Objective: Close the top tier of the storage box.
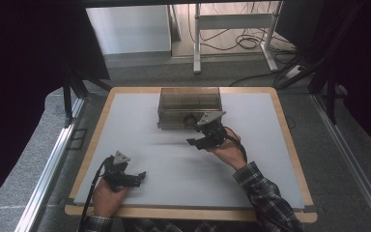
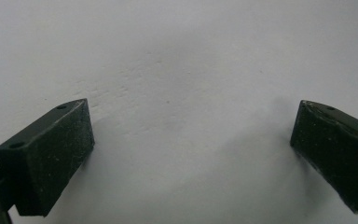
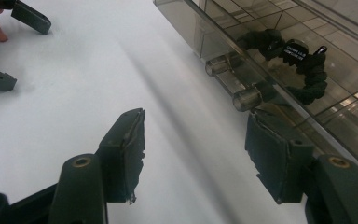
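Observation:
A smoky clear plastic box (image 1: pixel 189 104) with a grid of compartments stands at the back middle of the white mat (image 1: pixel 174 169). A dark fabric loop with a small black label (image 3: pixel 303 65) lies in it, seen through the clear plastic near the front edge. My right gripper (image 1: pixel 195 135) sits just in front of the box's right part, open, with nothing between its jaws (image 3: pixel 196 158); one jaw is close beside the box's front edge (image 3: pixel 261 51) and its two clear pegs (image 3: pixel 235 84). My left gripper (image 1: pixel 136 178) rests low at the near left, open wide over bare mat (image 2: pixel 191 154).
The mat lies on a wooden board with a raised rim (image 1: pixel 290 145). Metal rails (image 1: pixel 53 164) run along both sides of the table. Beyond the far edge stand table legs and loose cables (image 1: pixel 246 41). The left gripper's jaws (image 3: pixel 14 46) appear far off in the right gripper view.

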Available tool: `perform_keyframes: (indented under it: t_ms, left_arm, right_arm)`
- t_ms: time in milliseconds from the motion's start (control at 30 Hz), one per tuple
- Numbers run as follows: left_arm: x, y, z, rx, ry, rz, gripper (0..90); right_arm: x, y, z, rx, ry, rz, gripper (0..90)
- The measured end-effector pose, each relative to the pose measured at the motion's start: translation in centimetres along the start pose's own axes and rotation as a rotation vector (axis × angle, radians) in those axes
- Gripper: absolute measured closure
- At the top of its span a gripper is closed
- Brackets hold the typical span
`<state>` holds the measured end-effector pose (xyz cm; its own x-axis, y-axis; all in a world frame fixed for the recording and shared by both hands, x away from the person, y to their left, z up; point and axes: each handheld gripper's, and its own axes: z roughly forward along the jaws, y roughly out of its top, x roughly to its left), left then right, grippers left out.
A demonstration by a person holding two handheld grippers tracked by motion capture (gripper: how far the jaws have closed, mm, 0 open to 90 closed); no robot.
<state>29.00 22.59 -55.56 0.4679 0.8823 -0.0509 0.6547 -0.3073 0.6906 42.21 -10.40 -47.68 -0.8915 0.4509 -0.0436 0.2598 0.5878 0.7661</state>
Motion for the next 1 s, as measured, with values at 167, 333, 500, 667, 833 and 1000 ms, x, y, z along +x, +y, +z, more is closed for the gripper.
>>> perform_keyframes:
  t_ms: [167,333,500,667,833,1000]
  left_arm:
    - [0.0,0.0,0.0,0.0,0.0,0.0,0.0]
    - [0.0,0.0,0.0,0.0,0.0,0.0,0.0]
    - [0.0,0.0,0.0,0.0,0.0,0.0,0.0]
    - [0.0,0.0,0.0,0.0,0.0,0.001,0.0]
    - [0.0,0.0,0.0,0.0,0.0,0.0,0.0]
    - [0.0,0.0,0.0,0.0,0.0,0.001,0.0]
  right_arm:
    - [-0.1,0.1,0.1,0.001,-0.002,-0.001,37.1]
    - [-0.4,0.2,0.1,-0.002,-0.009,0.004,36.5]
    - [-0.6,0.4,0.1,0.0,-0.016,0.003,35.8]
    - [-0.9,0.6,0.1,-0.001,-0.022,0.001,35.3]
    - [-1.0,0.7,0.1,0.004,-0.026,0.0,34.8]
    - [-1.2,0.8,0.4,0.005,-0.028,0.0,34.1]
